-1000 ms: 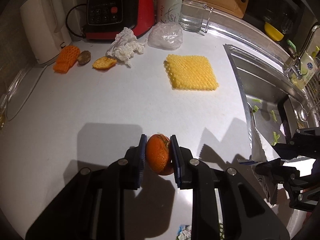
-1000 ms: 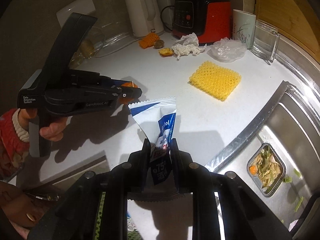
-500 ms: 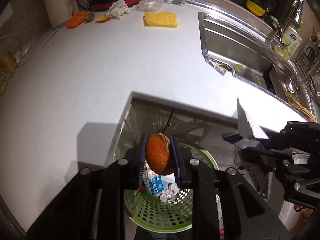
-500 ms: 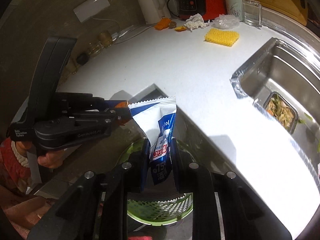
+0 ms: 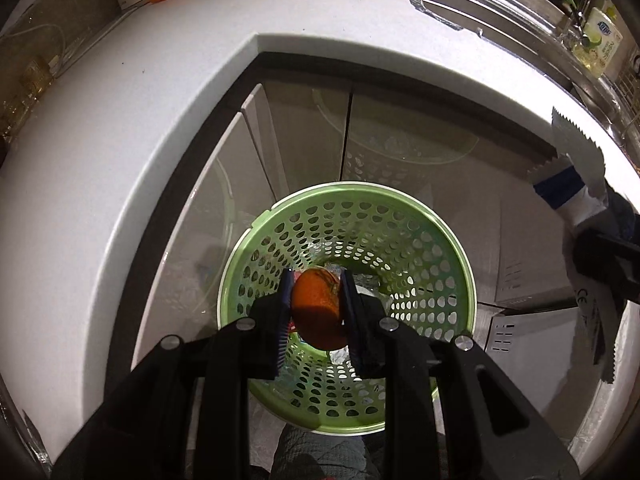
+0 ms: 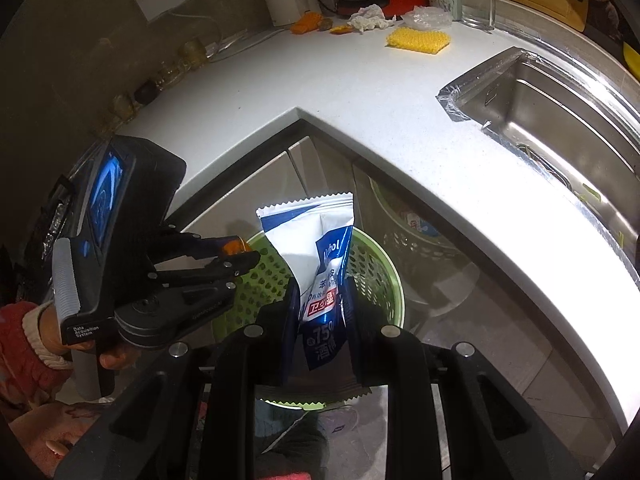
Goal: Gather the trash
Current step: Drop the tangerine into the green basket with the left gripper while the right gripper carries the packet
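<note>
My left gripper (image 5: 316, 280) is shut on a piece of orange peel (image 5: 316, 312) and points steeply down into a green perforated bin (image 5: 400, 240) on the floor. Crumpled trash lies at the bin's bottom, mostly hidden by the peel. My right gripper (image 6: 320, 284) is shut on a blue-and-white wipes packet (image 6: 312, 232), which stands upright above the same bin (image 6: 376, 264). In the right wrist view the left gripper (image 6: 248, 254) hangs over the bin's left rim with the peel (image 6: 234, 247) showing at its tips. The packet (image 5: 576, 160) shows at the left wrist view's right edge.
The white L-shaped counter (image 6: 360, 100) wraps around the bin, with cabinet doors (image 5: 312, 140) under it. At its far end lie a yellow foam net (image 6: 418, 38), crumpled tissue (image 6: 368, 20), a plastic bag (image 6: 428, 18) and an orange foam net (image 6: 304, 24). A steel sink (image 6: 560, 112) is on the right.
Both grippers have moved back off the counter, past its edge, and down over the green bin. Each keeps its hold, the left on the peel and the right on the packet.
</note>
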The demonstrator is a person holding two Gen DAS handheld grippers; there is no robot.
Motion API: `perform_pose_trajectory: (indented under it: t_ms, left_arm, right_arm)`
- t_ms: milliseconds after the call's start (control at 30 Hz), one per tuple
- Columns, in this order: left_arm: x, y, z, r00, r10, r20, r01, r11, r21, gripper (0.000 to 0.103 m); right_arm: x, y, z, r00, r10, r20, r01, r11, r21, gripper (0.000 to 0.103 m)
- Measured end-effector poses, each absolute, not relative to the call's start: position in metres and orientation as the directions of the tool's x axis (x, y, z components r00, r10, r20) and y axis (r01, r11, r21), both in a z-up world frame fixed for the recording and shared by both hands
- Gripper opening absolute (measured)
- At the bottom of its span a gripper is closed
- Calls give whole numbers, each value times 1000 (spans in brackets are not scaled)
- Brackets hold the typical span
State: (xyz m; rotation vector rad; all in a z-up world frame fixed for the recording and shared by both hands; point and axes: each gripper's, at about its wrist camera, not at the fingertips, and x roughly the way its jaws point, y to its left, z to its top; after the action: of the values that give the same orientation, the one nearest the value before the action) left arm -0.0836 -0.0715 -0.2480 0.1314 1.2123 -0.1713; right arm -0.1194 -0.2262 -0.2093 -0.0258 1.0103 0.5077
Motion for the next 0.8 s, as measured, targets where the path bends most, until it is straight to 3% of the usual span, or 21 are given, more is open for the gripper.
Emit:
perform_pose_trajectory:
  t_ms: [200,267,433,600,767,800]
  left_arm:
    - [-89,-72,-263,310,-34,-950,193,981,28,24]
    - [-90,-72,-264,301,-28,-953,185,982,29,29]
    - [-92,-72,-252,323,-29,-946,180,983,31,61]
    - [-94,-71,-234,350,-13,-937,177,983,53,73]
    - [-92,-56,-202,398,-1,-917,144,988,61,75]
    - [-93,-51,-194,409,1,-913,129,990,59,79]
  right_arm:
    - [-124,-226,-212,418,387,-822,-420,884,203,24]
    - [-124,-225,-213,414,385,-825,-423,884,201,24]
    - [-124,-225,-214,412,387,-825,-425,882,202,24]
    - [-123,-223,-213,413,387,-825,-427,882,200,25]
    - [-122,-223,-214,411,389,-824,-433,879,199,26]
    - [-121,-223,-216,410,385,-827,-433,880,196,26]
